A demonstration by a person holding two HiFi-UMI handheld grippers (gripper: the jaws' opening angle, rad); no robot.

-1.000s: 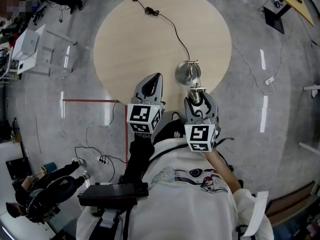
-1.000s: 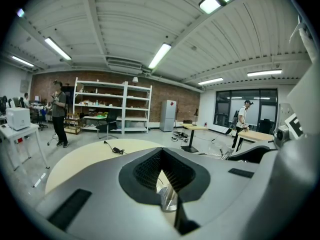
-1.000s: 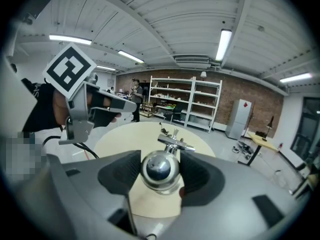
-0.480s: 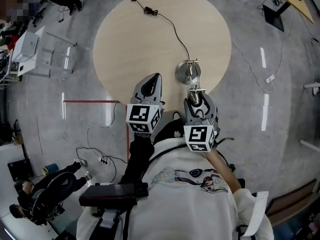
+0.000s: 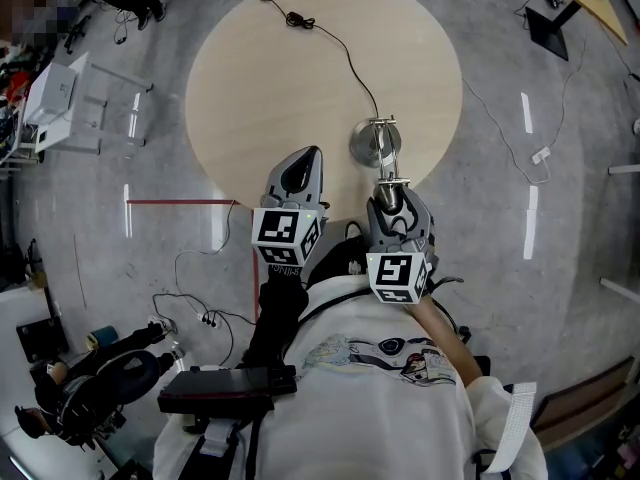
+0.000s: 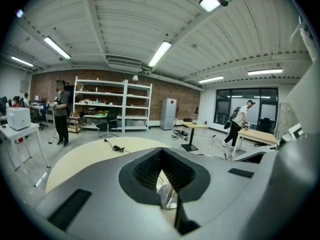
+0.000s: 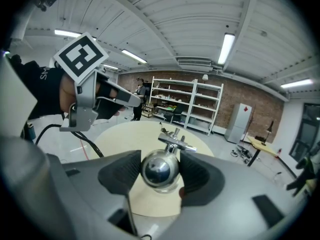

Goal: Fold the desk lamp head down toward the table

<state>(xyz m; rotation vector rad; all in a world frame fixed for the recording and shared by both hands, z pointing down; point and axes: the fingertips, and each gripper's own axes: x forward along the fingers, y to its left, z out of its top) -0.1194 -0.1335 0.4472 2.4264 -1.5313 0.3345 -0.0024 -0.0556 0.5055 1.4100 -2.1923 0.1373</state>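
A chrome desk lamp stands near the front right edge of the round wooden table (image 5: 280, 88). Its round base (image 5: 361, 148) rests on the tabletop, and the arm joint (image 5: 383, 124) rises over it. My right gripper (image 5: 392, 198) is shut on the shiny ball-shaped lamp head (image 7: 159, 170), which sits between both pads, with the joint (image 7: 175, 139) just beyond. My left gripper (image 5: 310, 156) hovers over the table's front edge left of the lamp, jaws shut on nothing (image 6: 161, 152). Through the gap under its jaws the lamp base (image 6: 168, 198) shows.
A black power cord (image 5: 345, 50) runs from the lamp across the table to a plug (image 5: 291, 18) at the far side. A white side table (image 5: 55, 93) stands left. Red floor tape (image 5: 180, 202), loose cables (image 5: 190, 313) and gear lie near my feet.
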